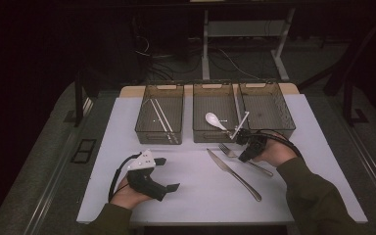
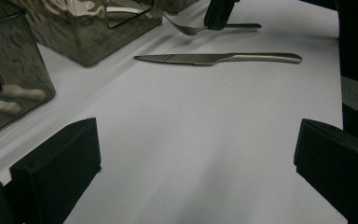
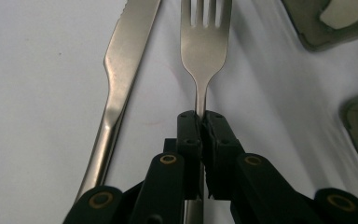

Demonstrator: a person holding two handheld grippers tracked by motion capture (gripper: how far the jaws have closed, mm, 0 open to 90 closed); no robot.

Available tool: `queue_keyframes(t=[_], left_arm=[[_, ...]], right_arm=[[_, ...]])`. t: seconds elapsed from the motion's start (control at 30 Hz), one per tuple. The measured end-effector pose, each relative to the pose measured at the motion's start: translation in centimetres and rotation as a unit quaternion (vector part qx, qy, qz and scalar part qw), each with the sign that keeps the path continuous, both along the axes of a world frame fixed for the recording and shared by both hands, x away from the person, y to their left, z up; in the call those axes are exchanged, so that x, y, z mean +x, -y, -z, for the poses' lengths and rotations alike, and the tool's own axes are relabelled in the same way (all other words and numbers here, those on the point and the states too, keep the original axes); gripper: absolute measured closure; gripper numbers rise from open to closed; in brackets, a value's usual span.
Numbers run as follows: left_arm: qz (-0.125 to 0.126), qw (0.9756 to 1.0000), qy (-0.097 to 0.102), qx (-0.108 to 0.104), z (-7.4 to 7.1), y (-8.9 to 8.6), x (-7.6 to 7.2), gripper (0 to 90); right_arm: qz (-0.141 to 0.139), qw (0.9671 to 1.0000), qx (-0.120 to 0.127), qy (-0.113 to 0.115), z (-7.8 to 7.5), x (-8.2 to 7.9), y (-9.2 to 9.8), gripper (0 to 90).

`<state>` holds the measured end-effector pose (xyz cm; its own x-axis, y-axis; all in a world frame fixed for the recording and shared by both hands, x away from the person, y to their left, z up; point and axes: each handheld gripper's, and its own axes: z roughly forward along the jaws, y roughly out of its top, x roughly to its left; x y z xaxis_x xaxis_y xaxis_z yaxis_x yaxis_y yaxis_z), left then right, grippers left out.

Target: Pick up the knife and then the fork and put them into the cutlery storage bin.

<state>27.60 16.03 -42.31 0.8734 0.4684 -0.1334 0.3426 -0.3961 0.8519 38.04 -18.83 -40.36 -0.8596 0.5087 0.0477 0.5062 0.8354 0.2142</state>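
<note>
Right gripper (image 3: 200,122) pinching fork (image 3: 204,44) neck just beside knife (image 3: 121,79), left gripper (image 2: 196,172) spread idle; thin grip may let fork swivel, clipping knife.

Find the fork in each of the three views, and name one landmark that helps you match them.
High view: the fork lies right of centre on the white table, its neck under the right tool.
Left gripper view: the fork is at the top centre, its handle crossed by a dark tool.
Right gripper view: the fork is at the top centre, its neck clamped by the right tool.
Shared landmark: the knife beside the fork.
</note>
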Motion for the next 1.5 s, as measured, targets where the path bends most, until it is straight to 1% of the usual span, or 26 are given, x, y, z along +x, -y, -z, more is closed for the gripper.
queue_keyframes(t=[0.1,0.2,0.27,0.43,0.7,0.83,1.0,1.03,1.13,1.2,1.3,1.5], left_arm=[[0.000,1.0000,0.000,0.000,0.0,0.0,0.0,0.0],[0.000,1.0000,0.000,0.000,0.0,0.0,0.0,0.0],[0.000,1.0000,0.000,0.000,0.0,0.0,0.0,0.0],[0.000,1.0000,0.000,0.000,0.0,0.0,0.0,0.0],[0.000,1.0000,-0.001,0.000,0.0,0.1,0.0,0.0],[0.000,1.0000,0.000,0.000,0.0,0.0,0.0,0.0],[0.002,1.0000,-0.002,0.002,0.0,0.1,0.0,0.0],[0.003,1.0000,-0.002,0.002,0.0,0.1,0.0,0.0],[0.003,1.0000,-0.001,0.001,0.0,0.1,0.0,0.0],[0.002,1.0000,-0.002,0.001,0.0,0.1,0.0,0.0],[0.003,1.0000,-0.002,0.001,0.0,0.1,0.0,0.0],[0.002,1.0000,-0.002,0.000,0.0,0.1,0.0,0.0]], right_arm=[[0.004,1.0000,0.003,0.003,-0.7,0.0,0.4,85.1],[0.007,0.9999,0.011,0.005,-1.5,0.1,0.9,85.1],[0.011,0.9998,0.012,0.009,-2.1,0.2,1.3,85.1],[0.021,0.9994,0.024,0.016,-3.5,0.4,2.4,85.1],[0.034,0.9986,0.031,0.027,-5.6,0.8,3.6,85.1],[0.044,0.9978,0.036,0.034,-6.6,1.2,4.3,85.1],[0.060,0.9966,0.040,0.039,-7.7,1.9,4.9,85.1],[0.062,0.9965,0.037,0.044,-7.9,2.1,5.1,85.1],[0.072,0.9958,0.038,0.043,-8.3,2.7,5.5,85.1],[0.080,0.9951,0.035,0.046,-8.6,3.2,5.8,85.1],[0.096,0.9937,0.036,0.047,-8.9,3.9,6.3,85.1],[0.125,0.9900,0.032,0.058,-9.8,5.5,7.4,85.1]])
